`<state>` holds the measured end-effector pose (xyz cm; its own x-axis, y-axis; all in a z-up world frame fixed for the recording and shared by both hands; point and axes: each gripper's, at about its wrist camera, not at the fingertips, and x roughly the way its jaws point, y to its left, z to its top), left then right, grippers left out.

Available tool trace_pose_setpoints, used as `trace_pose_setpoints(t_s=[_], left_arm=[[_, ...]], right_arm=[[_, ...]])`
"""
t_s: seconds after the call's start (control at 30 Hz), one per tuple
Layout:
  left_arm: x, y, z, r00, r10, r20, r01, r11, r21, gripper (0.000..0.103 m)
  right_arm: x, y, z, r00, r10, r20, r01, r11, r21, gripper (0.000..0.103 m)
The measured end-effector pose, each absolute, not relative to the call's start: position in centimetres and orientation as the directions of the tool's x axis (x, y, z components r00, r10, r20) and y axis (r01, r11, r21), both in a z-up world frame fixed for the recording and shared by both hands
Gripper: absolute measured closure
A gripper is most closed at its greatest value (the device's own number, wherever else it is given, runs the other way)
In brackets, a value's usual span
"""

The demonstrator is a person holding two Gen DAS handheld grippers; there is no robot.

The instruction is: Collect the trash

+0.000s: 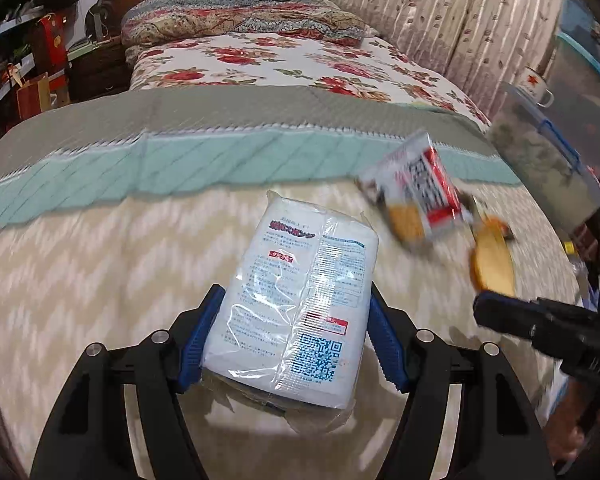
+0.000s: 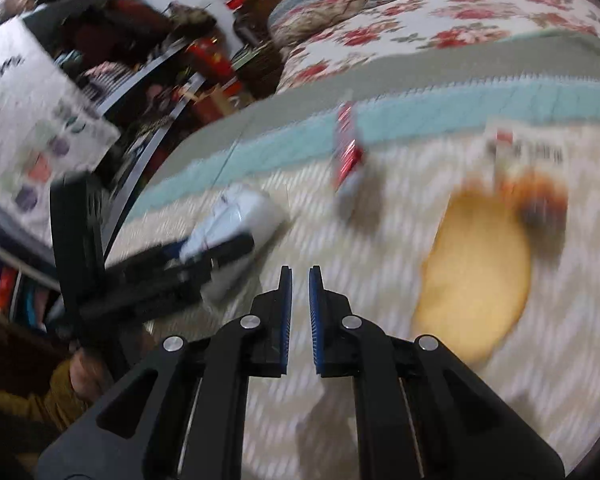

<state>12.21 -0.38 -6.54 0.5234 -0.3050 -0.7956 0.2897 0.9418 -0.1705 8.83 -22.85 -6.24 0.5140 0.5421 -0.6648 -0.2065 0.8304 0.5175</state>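
- Your left gripper clamps the white pack: a blue pad presses on each long side, and the pack's printed face and blue QR code look up at you.
- The pack runs from between the jaws toward 12 o'clock in the left wrist view, over the cream zigzag bedspread.
- In the right wrist view the same pack shows blurred at 9 o'clock, with the left gripper's black frame across it.
- Your right gripper is closed on nothing: the blue pads stand parallel with only a thin slit between them, over bare bedspread.
- The red-and-white wrapper sits at 2 o'clock from the pack in the left wrist view, tilted and blurred; whether it lies flat on the bed you cannot tell.
- In the right wrist view that wrapper appears edge-on at 12 o'clock from the closed jaws.
- The yellow peel lies on the bedspread just below and right of the wrapper, near the right gripper's black arm.
- In the right wrist view the peel is at 2 o'clock from the jaws, with a dark brown end at its upper right.
- Beyond the bedspread comes a teal band, then a floral quilt at 12 o'clock.
- A clear tub stands at the bed's right edge, at 3 o'clock.
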Motion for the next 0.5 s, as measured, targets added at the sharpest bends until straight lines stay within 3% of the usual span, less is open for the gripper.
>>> trace_pose_setpoints(t_s=[0.13,0.17,0.2,0.23,0.27,0.3,0.37,0.5], left_arm=[[8.7,0.9,-6.8,0.559,-0.246,-0.792,0.294,0.952,-0.088,0.036],[8.3,1.0,-6.8,0.566,-0.232,-0.791,0.290,0.954,-0.073,0.035],[8.2,0.9,-6.9,0.570,-0.222,-0.791,0.283,0.957,-0.065,0.031],[8.2,0.9,-6.8,0.572,-0.210,-0.793,0.273,0.960,-0.057,0.030],[8.2,0.9,-6.7,0.577,-0.194,-0.794,0.259,0.965,-0.047,0.028],[8.1,0.8,-6.5,0.581,-0.192,-0.791,0.253,0.966,-0.048,0.028],[7.7,0.7,-5.8,0.601,-0.197,-0.775,0.255,0.966,-0.048,0.027],[7.4,0.5,-5.0,0.638,-0.174,-0.750,0.257,0.966,-0.005,0.016]], right_arm=[[5.5,-21.4,-5.6,0.569,0.465,-0.678,-0.251,0.883,0.395,0.086],[5.5,-21.6,-5.2,0.590,0.447,-0.672,-0.248,0.893,0.377,0.070],[5.9,-22.1,-4.8,0.613,0.429,-0.663,-0.230,0.900,0.370,0.030],[6.1,-22.5,-4.6,0.634,0.420,-0.650,-0.216,0.903,0.372,0.014],[6.5,-23.1,-4.1,0.676,0.401,-0.618,-0.195,0.906,0.375,0.010],[7.1,-23.5,-3.8,0.692,0.381,-0.613,-0.180,0.914,0.363,0.012],[9.8,-23.7,-3.5,0.684,0.346,-0.642,-0.167,0.931,0.324,0.019],[14.7,-22.1,-4.2,0.636,0.248,-0.731,-0.172,0.969,0.179,0.020]])
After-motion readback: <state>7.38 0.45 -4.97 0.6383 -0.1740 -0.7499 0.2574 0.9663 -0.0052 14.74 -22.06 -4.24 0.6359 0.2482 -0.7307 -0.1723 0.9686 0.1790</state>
